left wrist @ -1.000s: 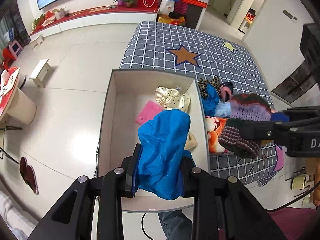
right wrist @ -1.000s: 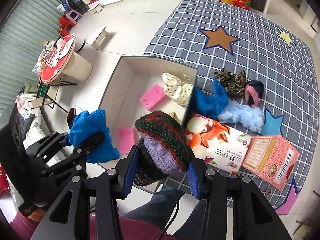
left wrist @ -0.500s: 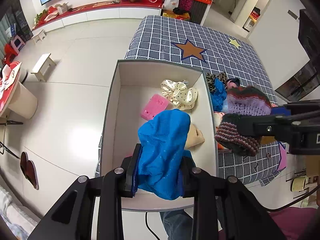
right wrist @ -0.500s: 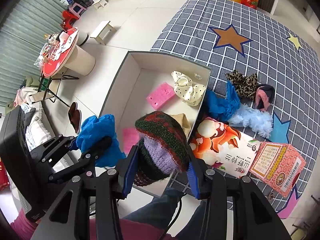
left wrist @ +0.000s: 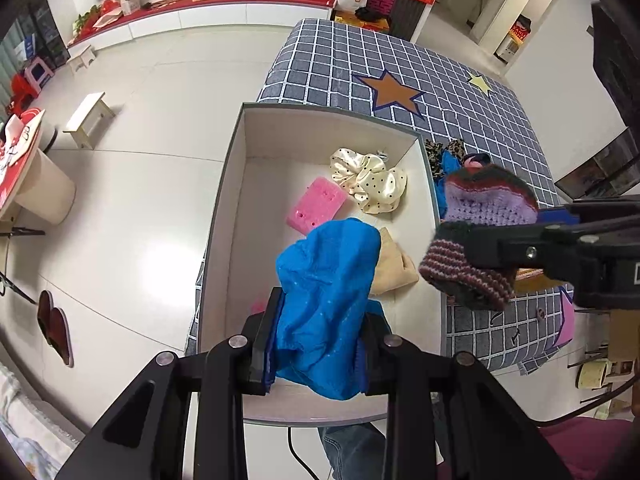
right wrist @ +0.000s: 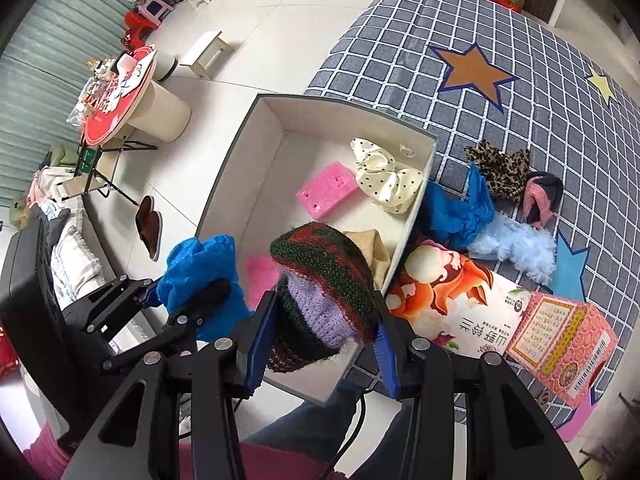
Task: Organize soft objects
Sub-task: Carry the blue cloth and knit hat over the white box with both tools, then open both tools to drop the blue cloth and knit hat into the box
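My left gripper [left wrist: 318,336] is shut on a bright blue cloth [left wrist: 328,292] and holds it above the near end of an open white box [left wrist: 224,208]. My right gripper [right wrist: 320,340] is shut on a striped knitted hat [right wrist: 324,280], purple, green and red, above the box's near right wall [right wrist: 404,248]. The hat shows at the right of the left wrist view [left wrist: 480,236]. In the box lie a pink sponge [left wrist: 317,210], a cream dotted scrunchie [left wrist: 370,178] and a beige cloth [left wrist: 392,264].
On the grey checked cover [right wrist: 520,92] right of the box lie a blue cloth [right wrist: 460,212], a leopard-print scrunchie [right wrist: 500,164], a light blue fluffy piece [right wrist: 516,248], a pink and black item [right wrist: 540,196], a printed bag [right wrist: 452,304] and a pink carton [right wrist: 560,336].
Both grippers have moved forward over the box with their loads. The box looks larger and nearer in both views. The hat has shifted left toward the box's right wall.
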Demonstrator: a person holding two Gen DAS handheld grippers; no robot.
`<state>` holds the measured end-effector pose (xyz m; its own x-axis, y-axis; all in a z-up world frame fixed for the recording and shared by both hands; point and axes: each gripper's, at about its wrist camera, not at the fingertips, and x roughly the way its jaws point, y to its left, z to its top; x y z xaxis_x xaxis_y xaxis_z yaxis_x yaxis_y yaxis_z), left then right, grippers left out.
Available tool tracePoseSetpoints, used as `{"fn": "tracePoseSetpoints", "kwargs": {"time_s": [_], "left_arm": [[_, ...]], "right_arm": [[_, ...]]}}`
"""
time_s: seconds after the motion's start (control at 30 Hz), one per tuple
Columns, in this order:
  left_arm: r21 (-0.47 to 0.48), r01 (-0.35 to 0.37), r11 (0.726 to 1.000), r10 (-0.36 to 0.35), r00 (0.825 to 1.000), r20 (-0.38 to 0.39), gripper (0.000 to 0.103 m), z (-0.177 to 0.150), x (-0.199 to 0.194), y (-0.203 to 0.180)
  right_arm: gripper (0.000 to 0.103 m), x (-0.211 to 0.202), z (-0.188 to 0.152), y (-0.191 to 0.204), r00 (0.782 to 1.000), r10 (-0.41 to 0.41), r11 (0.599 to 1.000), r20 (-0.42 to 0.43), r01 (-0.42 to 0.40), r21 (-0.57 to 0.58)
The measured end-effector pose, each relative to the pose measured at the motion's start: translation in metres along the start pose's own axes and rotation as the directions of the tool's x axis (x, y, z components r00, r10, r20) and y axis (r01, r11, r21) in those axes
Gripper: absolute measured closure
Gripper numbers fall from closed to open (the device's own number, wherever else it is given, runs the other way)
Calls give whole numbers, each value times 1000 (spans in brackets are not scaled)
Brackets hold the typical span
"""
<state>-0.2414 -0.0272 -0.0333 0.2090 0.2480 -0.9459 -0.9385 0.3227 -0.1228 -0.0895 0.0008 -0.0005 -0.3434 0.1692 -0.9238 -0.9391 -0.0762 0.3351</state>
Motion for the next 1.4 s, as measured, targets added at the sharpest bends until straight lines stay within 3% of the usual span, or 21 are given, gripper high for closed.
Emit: {"fn": "tracePoseSetpoints", "kwargs": {"time_s": [1.07,1.17,1.23,1.3,1.37,1.4], "left_arm": [[-34,-25,999,24,999,-42,70,2,17,3],[-37,-33,999,32,999,-34,55,3,17,2],[-41,-42,998,41,999,-19,33,3,15,1],[-47,-51,998,50,999,-10,22,3,13,1],[-55,-59,997,58,998,-15,21,3,13,1],[-59,-59,996,59,998,-17,18,3,14,2]], "right_arm": [[57,15,16,7,1000,25,1000,-19,-24,12],[54,15,16,8,999,31,999,-17,-30,9],[53,15,17,8,999,34,999,-20,-34,5],[52,14,17,7,999,34,999,-21,-34,8],[31,14,17,5,999,23,1000,-26,-22,17],[13,13,17,4,1000,12,1000,-19,-12,24]]}}
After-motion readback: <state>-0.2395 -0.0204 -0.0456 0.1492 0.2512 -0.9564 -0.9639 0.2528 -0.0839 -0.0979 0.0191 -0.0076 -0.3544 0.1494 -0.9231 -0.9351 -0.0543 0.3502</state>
